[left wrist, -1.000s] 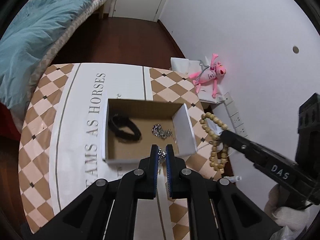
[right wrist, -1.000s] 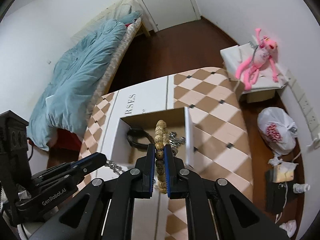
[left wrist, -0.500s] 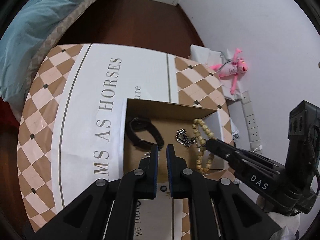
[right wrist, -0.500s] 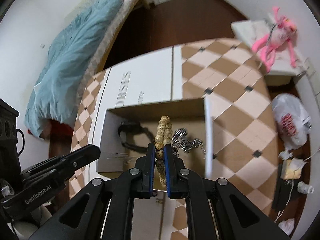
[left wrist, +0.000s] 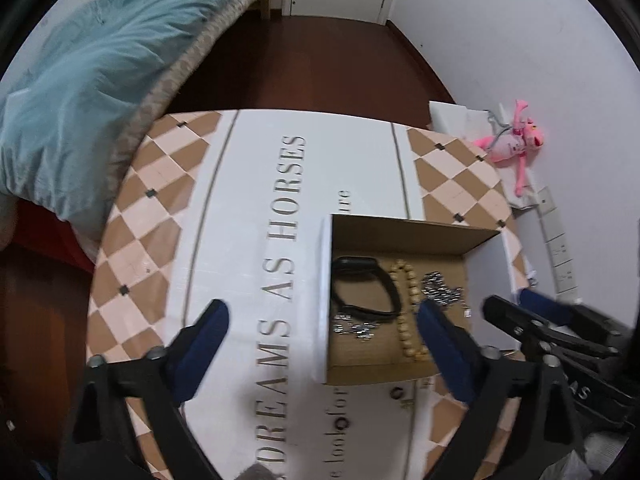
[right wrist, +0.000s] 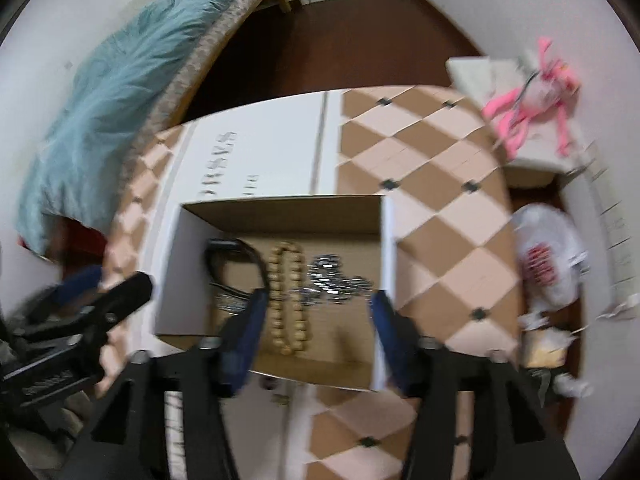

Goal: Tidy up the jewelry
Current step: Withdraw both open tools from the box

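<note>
An open cardboard box [left wrist: 412,230] [right wrist: 280,208] stands on the round table. Inside lie a black band [left wrist: 362,288] [right wrist: 228,258], a wooden bead bracelet [left wrist: 408,316] [right wrist: 285,300] and silver chains [left wrist: 442,290] [right wrist: 332,282], with another silver chain [left wrist: 354,328] near the box's front. My left gripper [left wrist: 322,330] is open and empty, above the box's left wall. My right gripper [right wrist: 318,312] is open and empty, just above the box over the beads; it also shows in the left wrist view [left wrist: 520,312].
The table has a checkered cloth with printed lettering [left wrist: 288,240]. A small ring [left wrist: 397,393] lies in front of the box. A bed with a teal duvet [left wrist: 80,60] is at the left. A pink plush toy [left wrist: 512,140] and a white plastic bag [right wrist: 548,260] lie at the right.
Both grippers have opened. The bead bracelet dropped from the right gripper into the box, and the silver chain from the left gripper now lies inside. The left gripper shifted left.
</note>
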`<state>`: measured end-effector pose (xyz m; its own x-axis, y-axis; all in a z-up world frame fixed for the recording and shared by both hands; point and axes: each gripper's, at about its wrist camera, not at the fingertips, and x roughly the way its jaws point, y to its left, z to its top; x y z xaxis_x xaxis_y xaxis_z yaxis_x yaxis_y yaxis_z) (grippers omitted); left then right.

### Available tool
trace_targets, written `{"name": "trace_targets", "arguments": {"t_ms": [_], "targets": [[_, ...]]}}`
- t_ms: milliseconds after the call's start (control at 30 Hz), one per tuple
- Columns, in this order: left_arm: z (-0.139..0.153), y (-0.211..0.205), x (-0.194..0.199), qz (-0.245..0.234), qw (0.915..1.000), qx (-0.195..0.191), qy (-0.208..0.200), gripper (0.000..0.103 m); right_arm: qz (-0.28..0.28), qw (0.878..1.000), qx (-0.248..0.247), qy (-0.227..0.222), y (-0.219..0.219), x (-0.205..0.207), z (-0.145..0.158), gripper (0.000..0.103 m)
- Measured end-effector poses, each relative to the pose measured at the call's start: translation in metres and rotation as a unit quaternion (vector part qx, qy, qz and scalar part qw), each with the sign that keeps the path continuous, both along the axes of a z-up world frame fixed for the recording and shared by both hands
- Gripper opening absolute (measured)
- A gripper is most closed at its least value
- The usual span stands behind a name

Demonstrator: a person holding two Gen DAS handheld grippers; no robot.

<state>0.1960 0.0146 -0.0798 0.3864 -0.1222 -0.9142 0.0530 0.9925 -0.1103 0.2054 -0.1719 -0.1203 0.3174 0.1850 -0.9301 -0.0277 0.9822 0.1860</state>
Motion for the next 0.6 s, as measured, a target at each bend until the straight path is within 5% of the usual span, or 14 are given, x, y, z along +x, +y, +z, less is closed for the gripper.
{"name": "trace_targets", "arguments": {"t_ms": [100, 600], "targets": [[-0.005, 0.000, -0.007, 0.004, 0.9996, 0.025, -0.011, 0.098, -0.001, 0.998, -0.056, -0.013, 0.003, -0.009, 0.001, 0.087], [-0.003, -0.006, -0.031, 0.009, 0.9982, 0.049, -0.034, 0.099, -0.037, 0.994, -0.098, -0.029, -0.008, -0.033, 0.002, 0.097]]}}
